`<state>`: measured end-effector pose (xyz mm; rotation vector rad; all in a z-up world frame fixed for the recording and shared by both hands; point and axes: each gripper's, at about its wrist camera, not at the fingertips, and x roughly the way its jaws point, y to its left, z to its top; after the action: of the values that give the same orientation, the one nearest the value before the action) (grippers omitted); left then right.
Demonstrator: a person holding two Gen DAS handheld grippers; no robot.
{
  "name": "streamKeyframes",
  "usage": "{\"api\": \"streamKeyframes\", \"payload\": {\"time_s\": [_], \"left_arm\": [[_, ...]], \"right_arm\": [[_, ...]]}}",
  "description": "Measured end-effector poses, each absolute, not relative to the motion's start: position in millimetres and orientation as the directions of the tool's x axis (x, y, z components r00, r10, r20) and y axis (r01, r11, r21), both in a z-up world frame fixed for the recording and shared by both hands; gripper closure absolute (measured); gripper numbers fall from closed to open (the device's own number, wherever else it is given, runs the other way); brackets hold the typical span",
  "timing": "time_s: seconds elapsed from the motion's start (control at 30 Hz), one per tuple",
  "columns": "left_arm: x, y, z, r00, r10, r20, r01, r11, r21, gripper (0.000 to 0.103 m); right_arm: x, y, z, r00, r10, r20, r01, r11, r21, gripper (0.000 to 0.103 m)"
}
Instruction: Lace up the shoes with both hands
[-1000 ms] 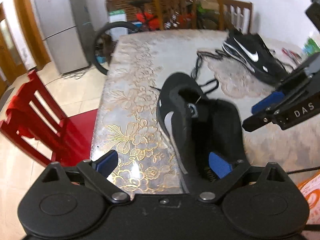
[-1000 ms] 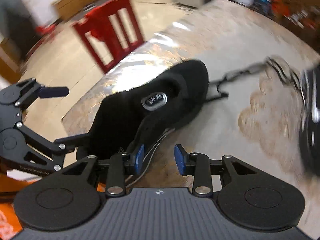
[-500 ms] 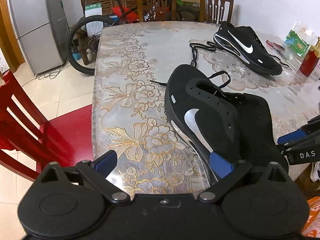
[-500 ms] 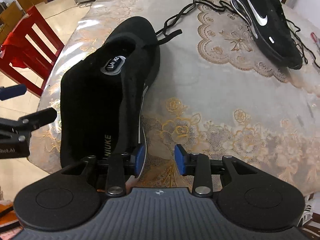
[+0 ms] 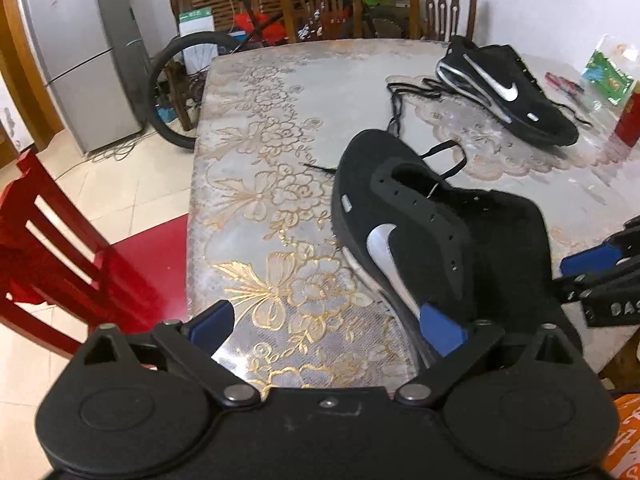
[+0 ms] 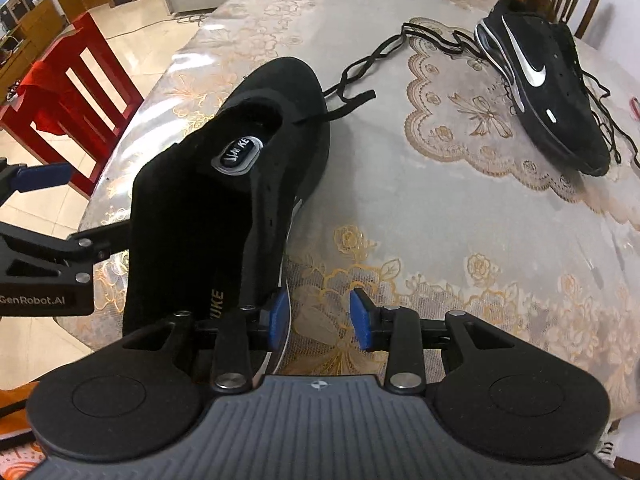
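Observation:
A black unlaced shoe [image 5: 420,232] with a silver swoosh lies near the table's front edge, toe pointing away, its eyelets bare [image 6: 224,208]. My left gripper [image 5: 326,324] is wide open at the shoe's heel end. Its right pad [image 5: 442,328] is against the shoe's side and its left pad hangs over the table. My right gripper [image 6: 320,320] stands partly open on the shoe's other side. One pad [image 6: 280,320] rests by the sole edge, and only tablecloth shows between the pads. A loose black lace [image 6: 372,60] trails from the toe toward a second black shoe [image 6: 540,80] at the far right [image 5: 504,88].
The table [image 5: 260,160] has a glossy floral cover and its left edge is close. A red chair [image 5: 60,260] stands left of it. A fridge [image 5: 88,52], a bicycle wheel [image 5: 176,92] and wooden chairs [image 5: 440,4] are behind. A red can [image 5: 630,120] and a green packet [image 5: 608,76] sit far right.
The near shoe went from tilted up, opening toward the left camera, to lying on the table. The right gripper rolled and sank beside it. Both jaws kept their width.

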<state>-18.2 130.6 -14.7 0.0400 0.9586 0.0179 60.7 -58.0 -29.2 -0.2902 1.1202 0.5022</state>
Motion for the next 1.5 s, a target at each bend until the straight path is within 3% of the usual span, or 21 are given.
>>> {"api": "streamKeyframes", "payload": {"time_s": [0.3,0.6,0.63,0.67,0.87,0.93,1.0,1.03,1.07,1.1,1.2,1.27,1.33,1.4,1.5], "left_arm": [[-16.1,132.7,-13.1,0.556,0.102,-0.825,-0.053,0.995,0.087,0.004],[-7.4,129.2,-18.2,0.54,0.076,-0.839,-0.039,0.997,0.066,0.004],[-6.5,127.7,-19.3,0.537,0.068,-0.841,-0.031,0.998,0.061,0.004],[-5.5,125.4,-20.4,0.535,0.063,-0.842,-0.024,0.998,0.059,0.004],[-3.1,116.5,-22.3,0.538,0.105,-0.837,-0.045,0.994,0.096,0.004],[-3.7,118.4,-22.5,0.531,0.104,-0.841,-0.06,0.995,0.085,0.004],[-5.7,121.4,-23.7,0.522,0.092,-0.848,-0.075,0.995,0.062,0.004],[-6.4,122.7,-24.8,0.517,0.087,-0.852,-0.082,0.995,0.052,0.004],[-6.8,123.4,-25.5,0.512,0.086,-0.855,-0.087,0.995,0.048,0.004],[-7.1,123.9,-26.1,0.508,0.085,-0.857,-0.09,0.995,0.045,0.004],[-6.3,123.5,-27.6,0.503,0.091,-0.859,-0.094,0.994,0.05,0.004],[-4.6,122.2,-27.7,0.502,0.099,-0.859,-0.089,0.994,0.063,0.004],[-4.8,120.1,-26.9,0.506,0.095,-0.857,-0.076,0.995,0.065,0.004],[-5.8,117.4,-26.1,0.511,0.083,-0.856,-0.058,0.996,0.062,0.004],[-6.6,110.2,-26.9,0.515,0.066,-0.855,-0.026,0.998,0.061,0.004]], "right_arm": [[38.7,-58.4,-26.3,0.379,0.292,-0.878,-0.496,0.865,0.074,0.063],[21.6,-34.5,-15.7,0.328,0.246,-0.912,-0.55,0.834,0.027,0.064],[21.2,-32.1,-17.8,0.324,0.237,-0.916,-0.56,0.828,0.016,0.077],[20.9,-30.5,-20.4,0.324,0.228,-0.918,-0.571,0.821,0.002,0.103],[51.7,-43.5,-2.8,0.52,0.126,-0.845,-0.525,0.828,-0.199,0.103],[67.2,-50.5,7.0,0.474,0.161,-0.866,-0.536,0.833,-0.139,0.103],[69.0,-60.2,18.5,0.341,0.273,-0.899,-0.548,0.835,0.046,0.096],[65.1,-62.9,20.7,0.259,0.335,-0.906,-0.564,0.814,0.14,0.082],[57.4,-63.6,19.7,0.184,0.383,-0.905,-0.582,0.785,0.214,0.06],[49.8,-63.0,17.7,0.146,0.406,-0.902,-0.596,0.764,0.247,0.053],[27.0,-50.7,5.7,0.146,0.379,-0.914,-0.667,0.72,0.192,0.051],[23.2,-41.2,-3.8,0.164,0.363,-0.917,-0.686,0.71,0.158,0.058],[24.4,-35.8,-10.4,0.166,0.364,-0.916,-0.692,0.705,0.155,0.078],[32.9,-37.3,-5.4,0.201,0.348,-0.916,-0.679,0.723,0.126,0.083],[45.9,-48.2,3.2,0.349,0.266,-0.899,-0.649,0.761,-0.026,0.09]]}}
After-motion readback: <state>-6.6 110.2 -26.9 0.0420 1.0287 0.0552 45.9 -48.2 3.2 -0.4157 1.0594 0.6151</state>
